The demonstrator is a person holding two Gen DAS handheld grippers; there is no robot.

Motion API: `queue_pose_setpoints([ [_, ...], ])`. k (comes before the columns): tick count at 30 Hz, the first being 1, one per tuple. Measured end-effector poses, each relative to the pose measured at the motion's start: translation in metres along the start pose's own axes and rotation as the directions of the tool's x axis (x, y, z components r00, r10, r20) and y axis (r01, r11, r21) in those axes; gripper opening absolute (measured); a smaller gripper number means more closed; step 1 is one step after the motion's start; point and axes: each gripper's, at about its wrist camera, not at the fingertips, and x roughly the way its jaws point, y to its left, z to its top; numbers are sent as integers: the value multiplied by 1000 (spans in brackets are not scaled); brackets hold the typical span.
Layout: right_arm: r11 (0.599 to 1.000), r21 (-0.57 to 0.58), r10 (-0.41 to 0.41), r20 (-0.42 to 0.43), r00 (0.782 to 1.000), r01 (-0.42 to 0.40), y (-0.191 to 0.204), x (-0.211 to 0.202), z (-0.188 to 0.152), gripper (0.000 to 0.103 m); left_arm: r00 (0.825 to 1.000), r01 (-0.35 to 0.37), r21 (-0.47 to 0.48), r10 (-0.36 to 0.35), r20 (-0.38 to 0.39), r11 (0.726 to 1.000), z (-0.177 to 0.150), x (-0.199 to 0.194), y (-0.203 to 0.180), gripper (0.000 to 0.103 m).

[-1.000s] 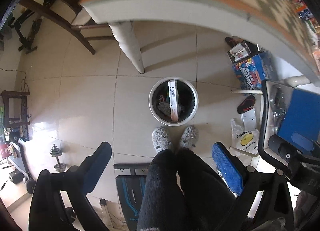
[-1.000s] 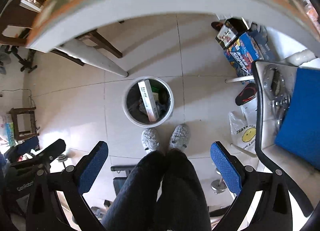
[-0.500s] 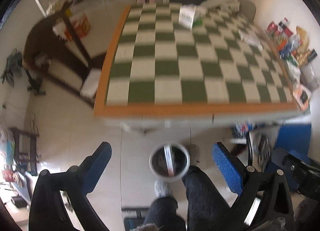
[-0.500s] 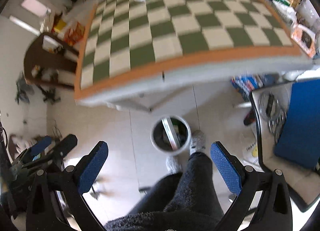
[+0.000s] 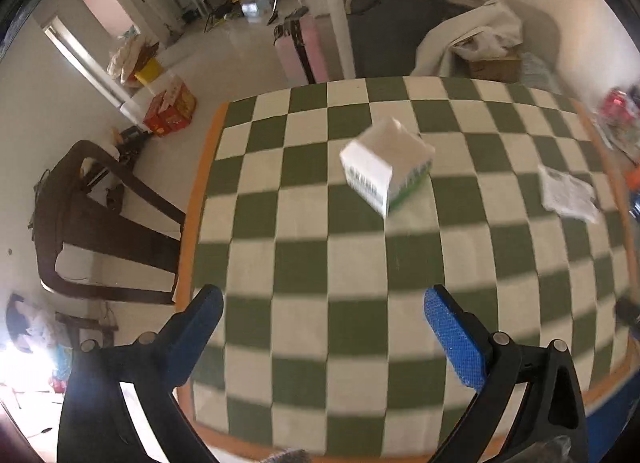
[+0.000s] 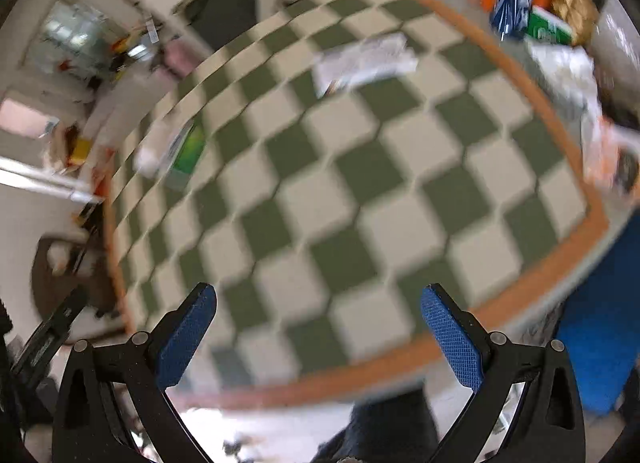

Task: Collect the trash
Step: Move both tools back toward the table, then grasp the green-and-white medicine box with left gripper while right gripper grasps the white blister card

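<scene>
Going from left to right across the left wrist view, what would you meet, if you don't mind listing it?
Dark wooden chair → red box on the floor → white and green carton on the checkered table → white paper.

Black tongs (image 5: 324, 339) with blue textured pads (image 5: 454, 337), silver screws

bare checkered table (image 5: 360, 343), carton (image 5: 386, 167) beyond
</scene>
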Motion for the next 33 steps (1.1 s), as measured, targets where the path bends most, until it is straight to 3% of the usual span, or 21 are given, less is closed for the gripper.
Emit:
queue_pose_setpoints([
  [2,999,32,-28,-14,999,29,-10,22,51,103,1000,-5,-43,4,-28,999,25,18,-8,103],
  [6,971,235,-16,-63,998,31,-46,72,139,103,995,-14,-114,2,-101,993,61,57,-24,103],
  [11,858,511,9,-118,993,53,-75,146,198,103,987,-30,-170,2,-160,985,85,86,-31,103],
  [15,798,596,-9,-125,992,83,-73,182,221,103,983,-48,-196,12,-181,979,96,98,-27,103],
  [17,790,597,-70,-140,988,141,-64,191,232,103,981,-53,-221,9,-194,974,99,102,-19,103],
  [19,818,542,-146,-129,981,193,-44,197,242,103,979,-49,-247,-2,-204,968,101,105,-11,103],
  [21,877,394,-238,-142,961,276,-15,208,249,102,973,-7,-293,-60,-221,956,104,113,-4,103],
  [24,958,49,-280,-63,958,283,44,217,246,94,953,76,-377,-178,-245,923,108,122,3,103],
  [26,963,-121,-253,-100,962,241,70,224,235,93,942,124,-423,-241,-235,898,113,125,3,103],
  [29,932,-299,-256,-134,957,207,97,228,208,93,922,155,-467,-297,-249,871,124,134,-4,103],
  [33,933,-302,-253,-157,955,198,101,228,194,95,896,144,-490,-323,-303,860,136,159,-16,103],
])
